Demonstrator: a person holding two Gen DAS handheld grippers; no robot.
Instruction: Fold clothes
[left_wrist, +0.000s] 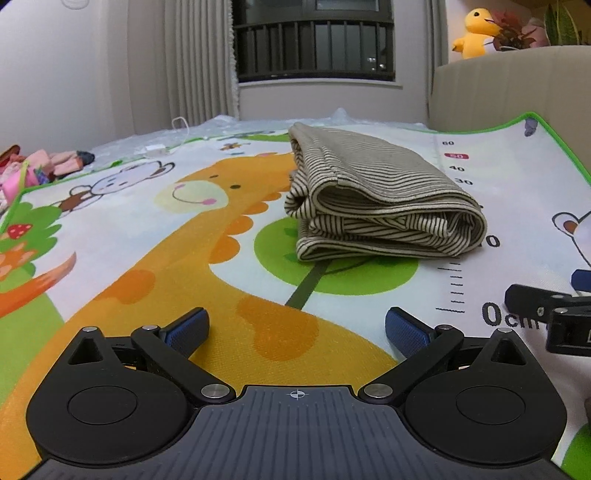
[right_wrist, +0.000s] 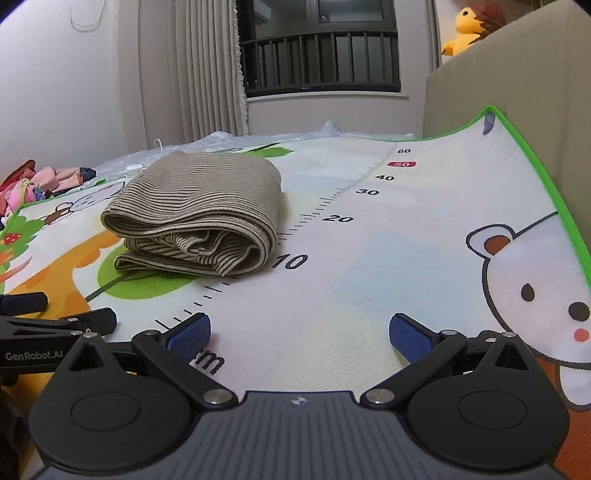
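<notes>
Bottom of frame: the left hand-held gripper (left_wrist: 297, 326) has its jaws spread wide and holds nothing; its blue ribbed pads (left_wrist: 404, 330) hover over the play mat (left_wrist: 147, 295). The right hand-held gripper (right_wrist: 300, 330) is likewise spread and empty. Mid-frame, well apart from both, the striped garment (left_wrist: 380, 206) lies folded in a thick bundle on the mat, beside the printed ruler (right_wrist: 332, 218). Judged soft, light and limp knit; layers may slip apart. Best hold: the rounded fold edge, pinching all layers. Upper right: a yellow plush toy (left_wrist: 474, 35).
</notes>
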